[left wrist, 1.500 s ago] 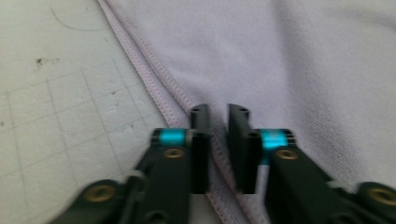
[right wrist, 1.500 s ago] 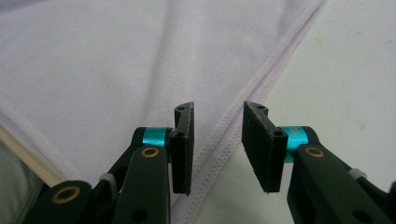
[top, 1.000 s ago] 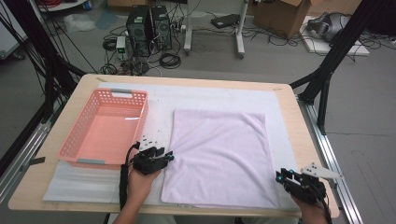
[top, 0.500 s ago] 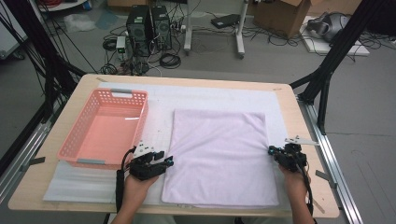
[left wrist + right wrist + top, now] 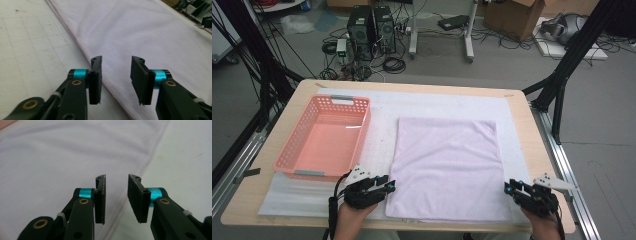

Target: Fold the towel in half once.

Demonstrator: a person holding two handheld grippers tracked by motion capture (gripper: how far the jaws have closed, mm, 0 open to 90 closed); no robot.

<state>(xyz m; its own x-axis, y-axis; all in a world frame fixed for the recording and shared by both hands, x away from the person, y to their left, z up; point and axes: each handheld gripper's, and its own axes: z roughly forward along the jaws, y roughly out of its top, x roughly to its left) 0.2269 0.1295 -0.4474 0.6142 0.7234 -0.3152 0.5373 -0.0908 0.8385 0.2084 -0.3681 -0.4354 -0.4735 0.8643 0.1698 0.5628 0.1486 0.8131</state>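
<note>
A lilac towel lies flat on the white mat, right of the pink basket. My left gripper rests low at the towel's near left corner. Its jaws have just been closing and stand apart, with the towel's left edge running under the gap and nothing pinched. In the left gripper view the gripper points along that edge. My right gripper sits at the near right corner. Its jaws have just been opening. In its own view, the right gripper straddles the towel's right hem without gripping it.
An empty pink plastic basket stands on the mat's left half, just beyond my left hand. Bare wooden table borders the mat on the right. Black frame legs, computers and cables stand on the floor past the far edge.
My left gripper has slid toward the near edge along the towel's left side. The right gripper went forward beside the towel, then came back to the near right corner.
</note>
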